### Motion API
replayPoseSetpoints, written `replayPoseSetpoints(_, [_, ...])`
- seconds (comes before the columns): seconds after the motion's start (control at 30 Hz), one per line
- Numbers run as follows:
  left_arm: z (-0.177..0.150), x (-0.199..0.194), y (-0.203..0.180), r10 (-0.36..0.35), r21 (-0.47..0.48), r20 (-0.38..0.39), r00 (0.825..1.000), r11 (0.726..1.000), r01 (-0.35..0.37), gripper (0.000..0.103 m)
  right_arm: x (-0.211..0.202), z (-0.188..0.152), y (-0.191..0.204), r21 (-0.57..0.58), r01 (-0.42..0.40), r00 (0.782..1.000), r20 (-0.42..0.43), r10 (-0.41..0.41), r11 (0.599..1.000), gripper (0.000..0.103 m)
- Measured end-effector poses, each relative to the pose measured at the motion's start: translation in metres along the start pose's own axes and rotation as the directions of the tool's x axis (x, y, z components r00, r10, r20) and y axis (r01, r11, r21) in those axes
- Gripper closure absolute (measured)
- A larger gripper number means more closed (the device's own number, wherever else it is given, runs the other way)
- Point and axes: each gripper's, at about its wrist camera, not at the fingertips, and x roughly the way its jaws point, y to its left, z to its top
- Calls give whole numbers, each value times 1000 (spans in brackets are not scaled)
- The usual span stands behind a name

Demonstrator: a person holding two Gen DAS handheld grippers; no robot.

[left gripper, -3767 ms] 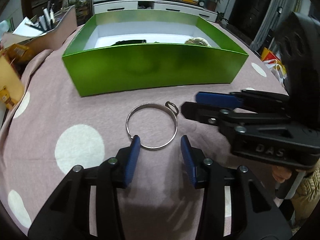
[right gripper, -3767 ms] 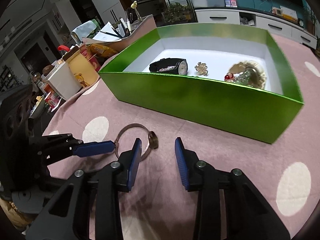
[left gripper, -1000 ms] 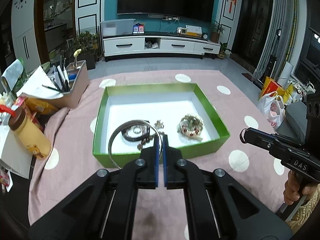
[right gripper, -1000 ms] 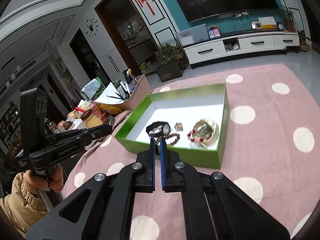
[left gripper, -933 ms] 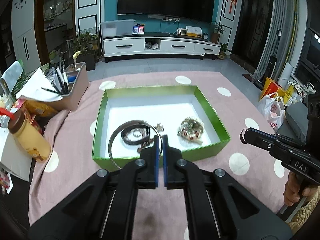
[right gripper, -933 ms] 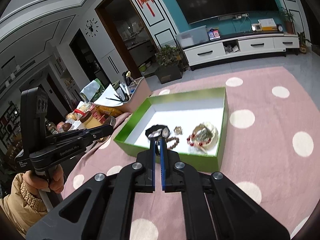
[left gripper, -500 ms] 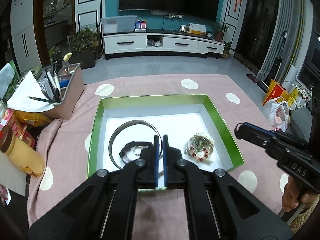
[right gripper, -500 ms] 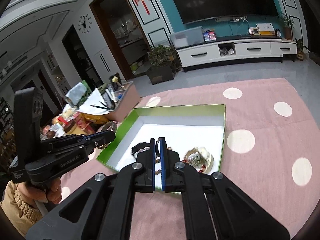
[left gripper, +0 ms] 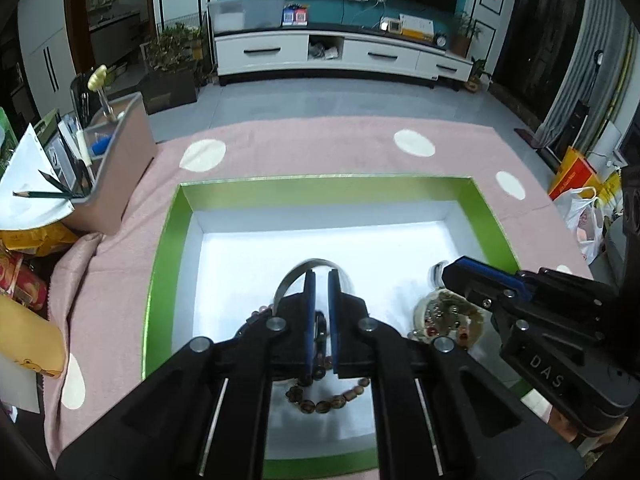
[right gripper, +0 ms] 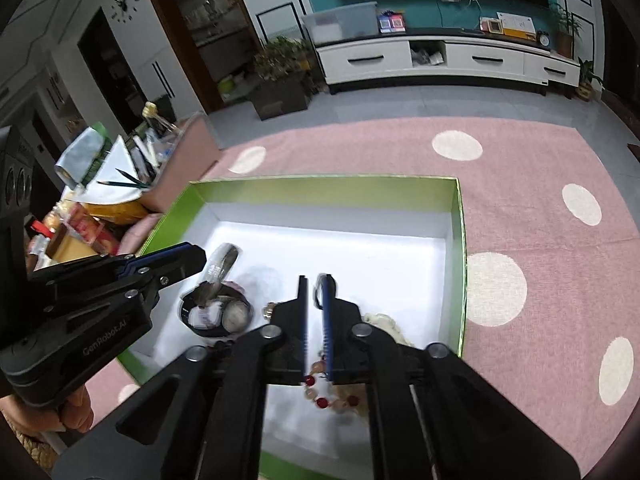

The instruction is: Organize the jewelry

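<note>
A green box (left gripper: 164, 248) with a white floor sits on a pink dotted cloth. My left gripper (left gripper: 319, 280) is shut on a silver bangle (left gripper: 298, 270) and holds it over the box's middle; the bangle shows in the right wrist view (right gripper: 224, 260) too. My right gripper (right gripper: 313, 288) is shut on a small ring (right gripper: 326, 280), over the box (right gripper: 460, 240). Inside lie a black watch (right gripper: 216, 316), a brown bead bracelet (left gripper: 332, 400) and a red bead piece (right gripper: 332, 400).
A grey pen holder (left gripper: 108, 184) with pencils and papers stands left of the box. Yellow packets and a jar (left gripper: 24, 344) lie at the far left. A white TV cabinet (left gripper: 340, 56) stands beyond the cloth.
Both grippers have moved forward and down over the box, the left with the bangle and the right with the ring. The box now fills the lower views.
</note>
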Motion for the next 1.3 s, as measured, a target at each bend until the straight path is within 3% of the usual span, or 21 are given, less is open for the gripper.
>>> replayPoseSetpoints(0.07, [0, 3, 1, 3, 3, -6, 1000, 1000, -3, 93, 2, -1, -2, -1, 19, 1000, -11, -19, 1000, 80])
replayPoseSetpoints(0.23, [0, -10, 5, 22, -2, 3, 1000, 1000, -22, 53, -13, 2, -6, 3, 69, 997, -14, -69, 998, 48])
replayPoseSetpoints(0.4, [11, -45, 11, 62, -9, 13, 998, 998, -62, 12, -52, 17, 0, -27, 144, 989, -14, -144, 989, 7])
replayPoseSetpoints(0.47, [18, -60, 13, 83, -16, 17, 996, 996, -83, 3, -67, 24, 3, -34, 174, 984, -15, -175, 984, 1])
replayPoseSetpoints(0.67, [38, -109, 14, 155, -26, 24, 988, 988, -154, 2, -117, 46, 26, -95, 265, 964, 2, -265, 960, 1])
replayPoseSetpoints(0.87, [54, -149, 12, 150, -53, 35, 988, 988, -148, 2, -156, 65, 52, -146, 281, 960, 48, -277, 948, 1])
replayPoseSetpoints(1.3, [63, -181, 7, 188, -55, 74, 979, 981, -184, 2, -167, 75, 64, -148, 285, 958, 66, -278, 947, 1])
